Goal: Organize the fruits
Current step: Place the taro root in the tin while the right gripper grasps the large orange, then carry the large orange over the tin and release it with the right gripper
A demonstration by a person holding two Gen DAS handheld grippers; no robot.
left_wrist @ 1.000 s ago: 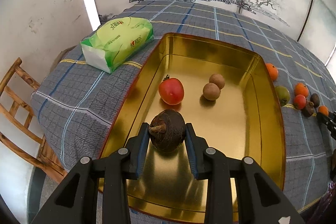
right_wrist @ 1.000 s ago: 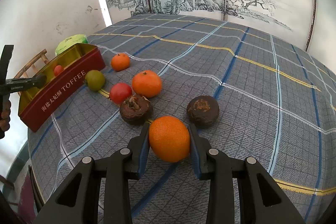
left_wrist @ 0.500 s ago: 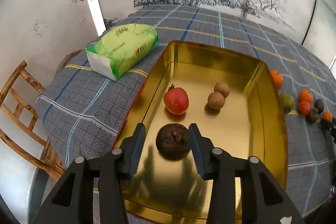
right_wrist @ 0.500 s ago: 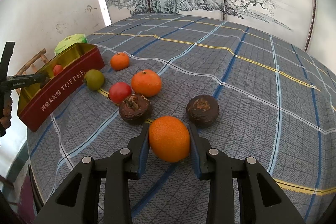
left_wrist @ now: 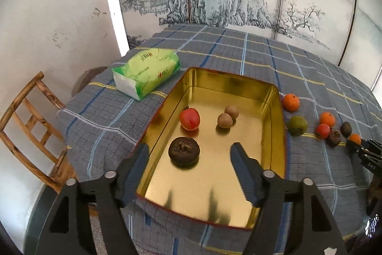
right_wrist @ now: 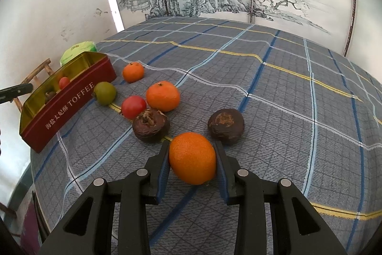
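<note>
The orange is clamped between the pads of the right gripper, low over the cloth just beside two dark fruits. A slip could be caused by its round skin if it is swung quickly, and either dark neighbour could be knocked. It is slightly oval, its long axis tilted toward lower right. At the tin, the left gripper has just been opening; its jaws stand wide, and the dark fruit between them lies free on the floor, stem scar up.
</note>
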